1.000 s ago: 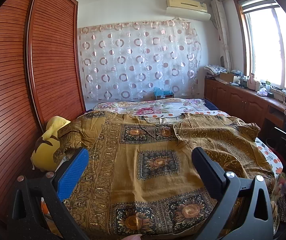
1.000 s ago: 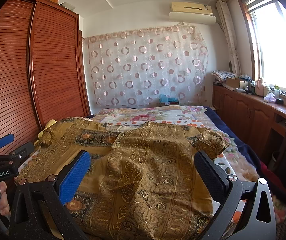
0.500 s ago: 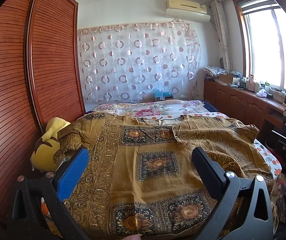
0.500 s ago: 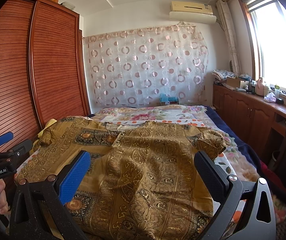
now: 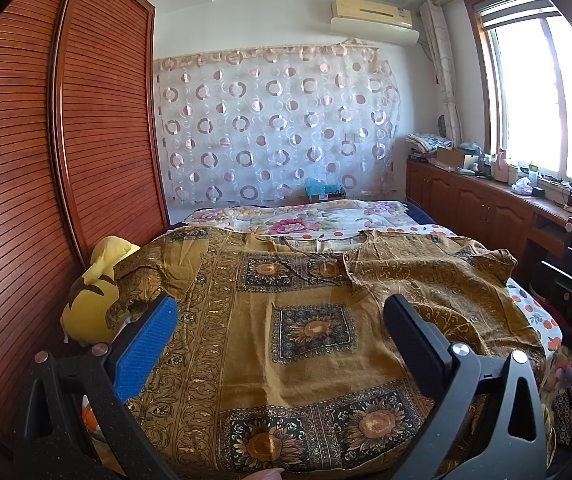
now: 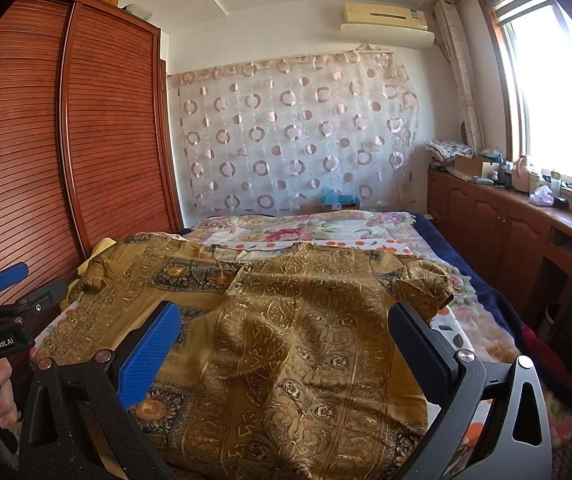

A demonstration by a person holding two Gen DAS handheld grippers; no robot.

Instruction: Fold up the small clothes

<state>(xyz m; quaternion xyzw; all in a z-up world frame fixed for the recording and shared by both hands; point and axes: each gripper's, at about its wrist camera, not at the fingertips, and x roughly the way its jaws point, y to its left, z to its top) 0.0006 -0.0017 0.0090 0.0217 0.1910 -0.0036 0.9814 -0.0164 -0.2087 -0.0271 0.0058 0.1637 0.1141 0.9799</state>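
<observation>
A mustard-brown patterned garment with sunflower squares lies spread over the near part of the bed; it also shows in the right wrist view, its right half creased and one short sleeve rumpled at the right. My left gripper is open and empty, held above the garment's near left part. My right gripper is open and empty above the garment's near right part. The left gripper also shows at the left edge of the right wrist view, held by a hand.
The bed carries a floral sheet beyond the garment. A yellow plush toy lies at the bed's left edge against the slatted wooden wardrobe. Wooden cabinets with clutter run under the window on the right.
Both grippers have hardly moved, shifting only slightly over the garment. The garment lies as before.
</observation>
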